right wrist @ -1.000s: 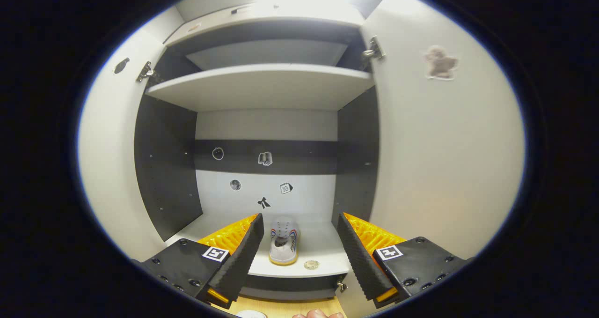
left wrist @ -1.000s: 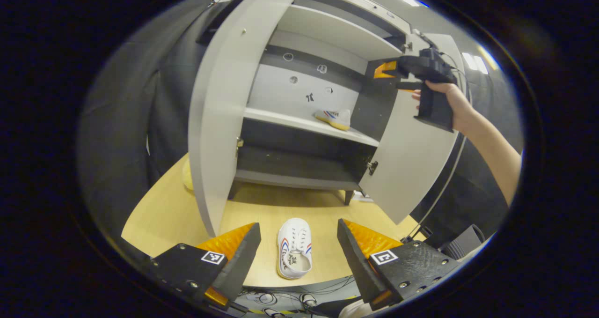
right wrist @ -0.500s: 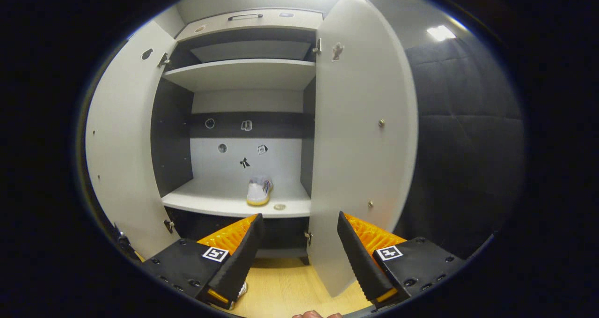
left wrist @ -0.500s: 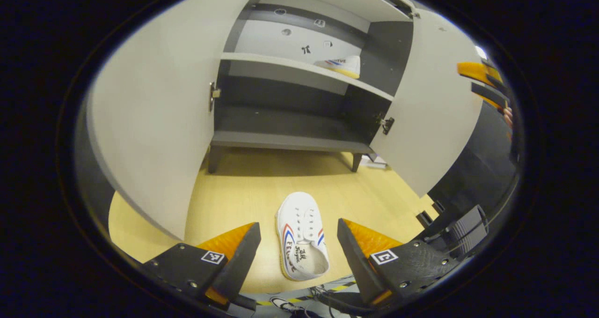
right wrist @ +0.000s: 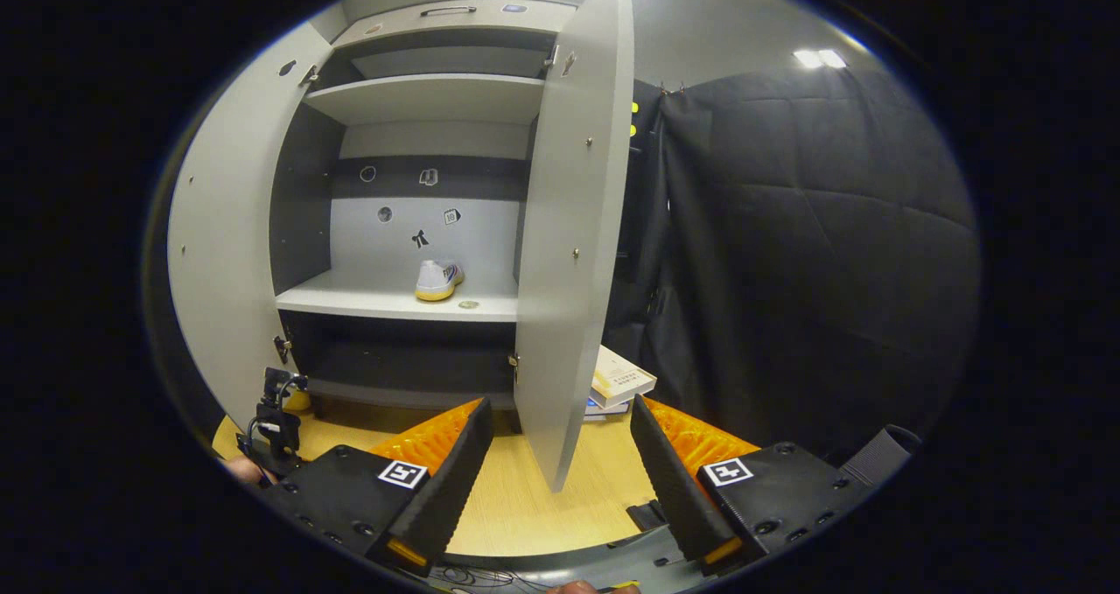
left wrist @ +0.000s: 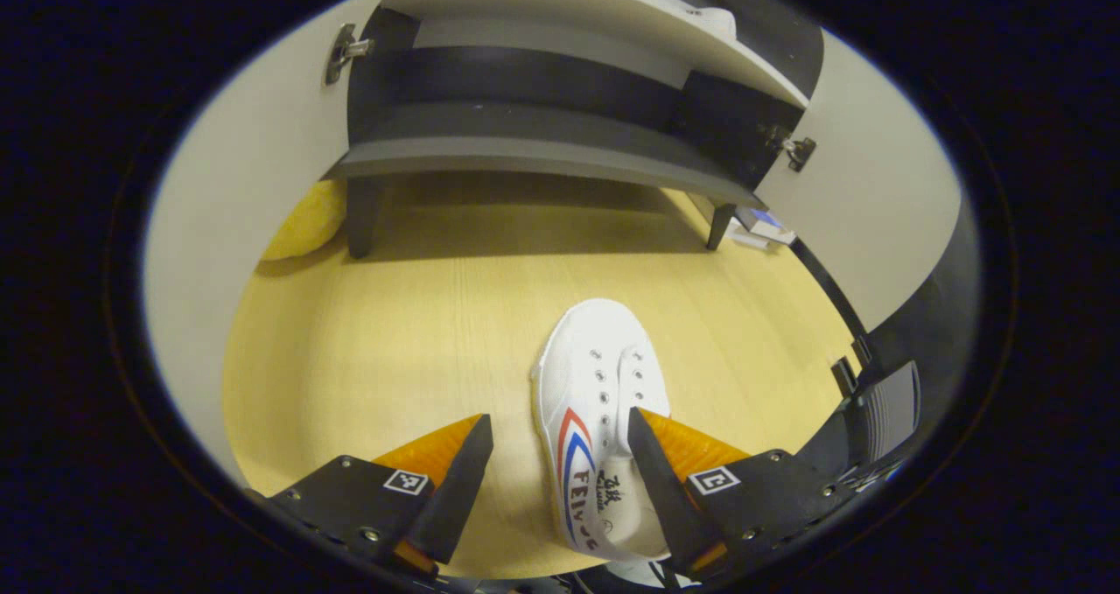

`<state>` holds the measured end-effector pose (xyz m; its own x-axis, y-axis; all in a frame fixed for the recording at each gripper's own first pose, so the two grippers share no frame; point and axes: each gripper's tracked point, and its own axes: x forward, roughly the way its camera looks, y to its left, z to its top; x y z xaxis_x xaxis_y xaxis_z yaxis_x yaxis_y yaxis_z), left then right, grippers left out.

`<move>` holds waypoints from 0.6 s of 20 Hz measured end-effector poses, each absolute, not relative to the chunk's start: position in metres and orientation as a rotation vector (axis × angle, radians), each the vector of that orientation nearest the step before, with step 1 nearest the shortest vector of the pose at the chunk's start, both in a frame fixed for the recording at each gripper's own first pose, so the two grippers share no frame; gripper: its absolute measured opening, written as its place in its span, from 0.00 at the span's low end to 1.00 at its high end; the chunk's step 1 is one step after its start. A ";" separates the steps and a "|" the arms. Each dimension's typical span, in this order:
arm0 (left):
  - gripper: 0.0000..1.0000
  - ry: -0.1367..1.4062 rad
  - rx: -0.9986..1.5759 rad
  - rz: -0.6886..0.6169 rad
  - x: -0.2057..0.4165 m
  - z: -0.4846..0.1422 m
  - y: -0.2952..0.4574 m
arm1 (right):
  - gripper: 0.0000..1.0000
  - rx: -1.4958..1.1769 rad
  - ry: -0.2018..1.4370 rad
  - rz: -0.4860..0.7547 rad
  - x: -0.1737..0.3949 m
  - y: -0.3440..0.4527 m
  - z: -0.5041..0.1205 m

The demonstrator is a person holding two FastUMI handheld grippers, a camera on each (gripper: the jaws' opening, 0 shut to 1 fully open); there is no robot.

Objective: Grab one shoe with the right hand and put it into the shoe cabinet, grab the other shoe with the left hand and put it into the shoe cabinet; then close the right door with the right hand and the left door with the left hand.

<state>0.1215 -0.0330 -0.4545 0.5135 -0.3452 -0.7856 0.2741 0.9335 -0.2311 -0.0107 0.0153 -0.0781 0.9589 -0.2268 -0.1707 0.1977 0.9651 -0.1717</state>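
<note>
one shoe (left wrist: 595, 419) lies on the wooden floor (left wrist: 420, 314) between the left gripper (left wrist: 560, 476)'s spread fingers, hard by the right-hand one, toe toward the shoe cabinet (left wrist: 542, 152). its long axis runs along the fingers, so i'd expect a squeeze across its sides; the right gripper (right wrist: 560, 471) hangs well off, empty, fingers apart.

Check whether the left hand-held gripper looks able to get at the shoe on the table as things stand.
Probably yes. The left hand-held gripper is open right over the shoe, nothing lies between them, and the table around it is bare.
</note>
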 end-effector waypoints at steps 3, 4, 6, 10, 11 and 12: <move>0.91 1.002 -0.116 -0.368 0.121 -0.464 -0.039 | 0.99 -0.172 0.207 -0.191 -0.013 0.005 -0.087; 0.82 1.006 -0.139 -0.362 0.121 -0.466 -0.043 | 0.99 -0.172 0.222 -0.186 -0.012 0.002 -0.091; 0.71 1.033 -0.140 -0.358 0.118 -0.472 -0.043 | 0.99 -0.154 0.255 -0.168 -0.011 -0.001 -0.101; 0.73 1.067 -0.178 -0.365 0.111 -0.478 -0.046 | 0.99 -0.145 0.267 -0.158 -0.005 -0.013 -0.105; 0.74 1.076 -0.209 -0.373 0.110 -0.478 -0.048 | 0.99 -0.148 0.263 -0.159 -0.003 -0.017 -0.104; 0.58 1.093 -0.230 -0.361 0.109 -0.482 -0.050 | 0.99 -0.147 0.262 -0.161 -0.002 -0.021 -0.104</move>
